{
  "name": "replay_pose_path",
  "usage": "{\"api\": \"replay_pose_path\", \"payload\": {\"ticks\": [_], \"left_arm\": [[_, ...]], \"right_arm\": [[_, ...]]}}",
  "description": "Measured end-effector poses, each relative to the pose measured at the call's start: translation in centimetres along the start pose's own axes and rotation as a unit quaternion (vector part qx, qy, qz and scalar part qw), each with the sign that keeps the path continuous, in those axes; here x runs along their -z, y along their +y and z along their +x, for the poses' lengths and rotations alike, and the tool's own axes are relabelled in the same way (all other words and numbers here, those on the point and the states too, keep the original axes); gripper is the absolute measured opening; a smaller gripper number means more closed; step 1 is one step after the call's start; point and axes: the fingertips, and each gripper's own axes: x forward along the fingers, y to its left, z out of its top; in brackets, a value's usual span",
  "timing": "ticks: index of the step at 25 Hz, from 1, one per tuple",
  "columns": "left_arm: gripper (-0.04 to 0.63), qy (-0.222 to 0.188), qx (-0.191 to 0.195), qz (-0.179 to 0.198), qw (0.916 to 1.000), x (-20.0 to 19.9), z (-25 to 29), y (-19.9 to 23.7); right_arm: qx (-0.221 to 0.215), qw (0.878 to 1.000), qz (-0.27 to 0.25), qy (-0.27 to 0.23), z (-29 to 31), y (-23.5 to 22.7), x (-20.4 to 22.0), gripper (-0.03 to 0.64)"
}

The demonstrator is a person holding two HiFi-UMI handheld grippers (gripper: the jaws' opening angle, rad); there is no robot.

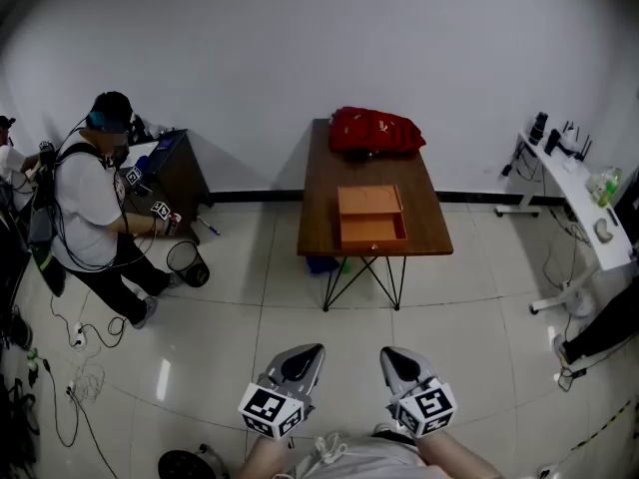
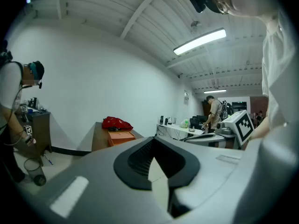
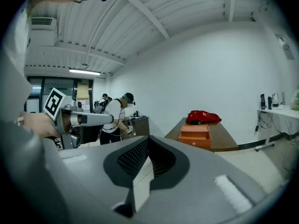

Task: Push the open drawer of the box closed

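Observation:
An orange box [image 1: 370,216] lies on the brown table [image 1: 319,198] across the room, its drawer [image 1: 373,232] pulled out toward me. The left gripper view shows the box [image 2: 120,136] far off, and the right gripper view shows the box [image 3: 196,135] on the table's near end. My left gripper [image 1: 303,355] and right gripper [image 1: 396,357] are held low and close to my body, well short of the table. Both are shut with nothing between the pads, as seen along the left gripper [image 2: 156,164] and the right gripper [image 3: 145,167].
A red bag [image 1: 375,131] rests at the table's far end behind the box. A person [image 1: 100,208] stands at a dark cabinet on the left, with a black bin [image 1: 187,260] beside them. A white desk [image 1: 579,203] runs along the right. Tiled floor lies between me and the table.

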Motion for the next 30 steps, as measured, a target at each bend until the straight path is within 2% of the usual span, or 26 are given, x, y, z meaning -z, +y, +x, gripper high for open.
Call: {"api": "replay_pose_path", "payload": {"ticks": [7,10,15,20,27,30], "left_arm": [[0.006,-0.002,0.015,-0.023,0.9996,1.0,0.1,2.0],[0.005,0.001,0.022,-0.033,0.9992,1.6,1.0,3.0],[0.006,0.009,0.010,-0.043,0.9990,2.5,4.4,5.8],[0.006,0.022,0.011,-0.028,0.9993,2.2,10.9,8.6],[0.006,0.031,0.023,-0.024,0.9990,-0.9,23.3,12.7],[0.006,0.035,0.014,-0.021,0.9991,-2.1,27.2,14.9]], "right_arm": [[0.025,1.000,0.000,0.017,1.7,0.1,1.4,0.008],[0.041,0.999,0.008,0.024,2.9,-1.4,2.0,0.009],[0.049,0.998,0.015,0.036,5.7,-5.1,2.5,0.008],[0.063,0.997,0.008,0.037,10.4,-11.4,1.6,0.008],[0.061,0.997,0.014,0.042,17.9,-22.3,-1.4,0.008],[0.056,0.998,0.008,0.041,20.9,-26.1,-2.8,0.008]]}}
